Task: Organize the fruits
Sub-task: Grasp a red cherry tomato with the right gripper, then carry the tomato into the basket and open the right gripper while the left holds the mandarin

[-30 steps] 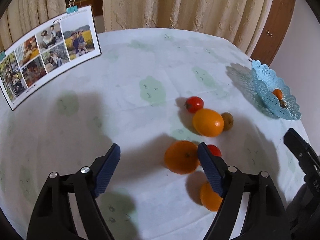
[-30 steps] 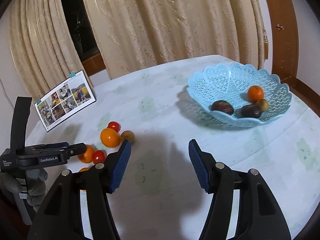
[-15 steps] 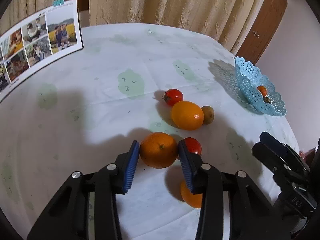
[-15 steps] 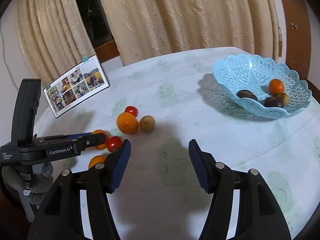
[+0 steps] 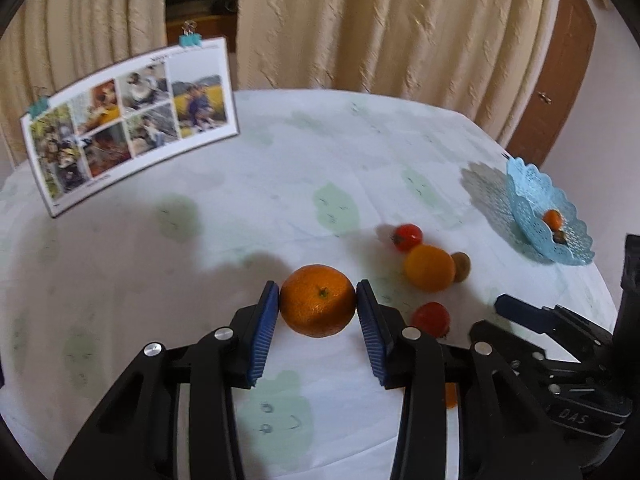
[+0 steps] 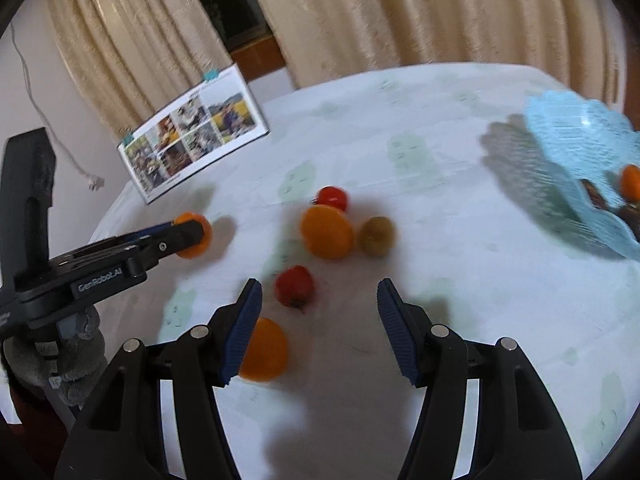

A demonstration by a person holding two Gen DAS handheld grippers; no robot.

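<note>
Left gripper (image 5: 317, 307) jaws clamp round orange mandarin (image 5: 318, 300); carry level to blue lace basket (image 5: 532, 196). Right gripper (image 6: 319, 306) open, empty.

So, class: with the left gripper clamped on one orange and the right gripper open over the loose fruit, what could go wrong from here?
1. The round orange is pinched only at its sides by the left gripper, so it may slip.
2. The open right gripper could knock the red tomato rolling.
</note>
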